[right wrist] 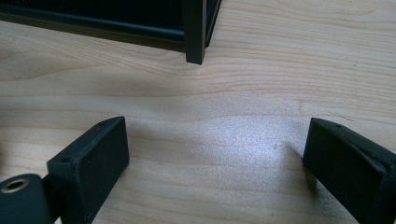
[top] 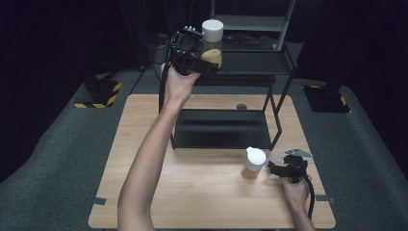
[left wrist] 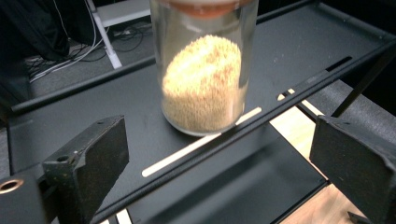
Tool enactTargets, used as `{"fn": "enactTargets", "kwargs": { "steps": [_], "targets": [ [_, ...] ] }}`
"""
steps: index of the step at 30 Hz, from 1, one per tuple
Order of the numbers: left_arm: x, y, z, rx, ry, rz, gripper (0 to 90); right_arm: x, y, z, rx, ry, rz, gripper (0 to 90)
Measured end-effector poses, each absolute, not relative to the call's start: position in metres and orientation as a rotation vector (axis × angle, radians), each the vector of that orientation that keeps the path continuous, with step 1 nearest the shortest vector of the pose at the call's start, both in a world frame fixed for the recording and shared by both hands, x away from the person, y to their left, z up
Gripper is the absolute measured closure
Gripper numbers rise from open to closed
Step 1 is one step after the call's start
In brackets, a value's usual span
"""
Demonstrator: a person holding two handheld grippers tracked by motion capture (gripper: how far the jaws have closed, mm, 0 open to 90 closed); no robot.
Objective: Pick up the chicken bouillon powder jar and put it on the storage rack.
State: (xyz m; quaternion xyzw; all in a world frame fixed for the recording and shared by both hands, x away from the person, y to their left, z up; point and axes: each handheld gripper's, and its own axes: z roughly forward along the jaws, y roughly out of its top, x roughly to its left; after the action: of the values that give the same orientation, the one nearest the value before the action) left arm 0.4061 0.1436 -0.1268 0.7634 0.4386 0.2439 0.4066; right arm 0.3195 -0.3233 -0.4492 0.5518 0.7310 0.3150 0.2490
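Two jars show from the high view: a white-lidded glass jar (top: 212,44) of tan grains on the black rack's (top: 281,72) top shelf, just ahead of your left gripper (top: 204,67), and a smaller white-capped jar (top: 253,162) on the wooden table (top: 202,192) beside your right gripper (top: 273,167). In the left gripper view your jaws stand wide apart, empty, the jar standing beyond them. In the right gripper view your jaws gape over bare wood near the rack's foot (right wrist: 195,53).
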Motion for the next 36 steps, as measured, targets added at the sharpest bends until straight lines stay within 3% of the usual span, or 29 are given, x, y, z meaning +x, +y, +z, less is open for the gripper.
{"fn": "enactTargets", "kwargs": {
  "steps": [36],
  "targets": [
    [0.383, 0.159, -0.18, 1.957, 1.063, 0.596, 4.9, 0.319, -0.323, -0.449, 1.5, 1.991, 0.858, 6.2]
  ]
}}
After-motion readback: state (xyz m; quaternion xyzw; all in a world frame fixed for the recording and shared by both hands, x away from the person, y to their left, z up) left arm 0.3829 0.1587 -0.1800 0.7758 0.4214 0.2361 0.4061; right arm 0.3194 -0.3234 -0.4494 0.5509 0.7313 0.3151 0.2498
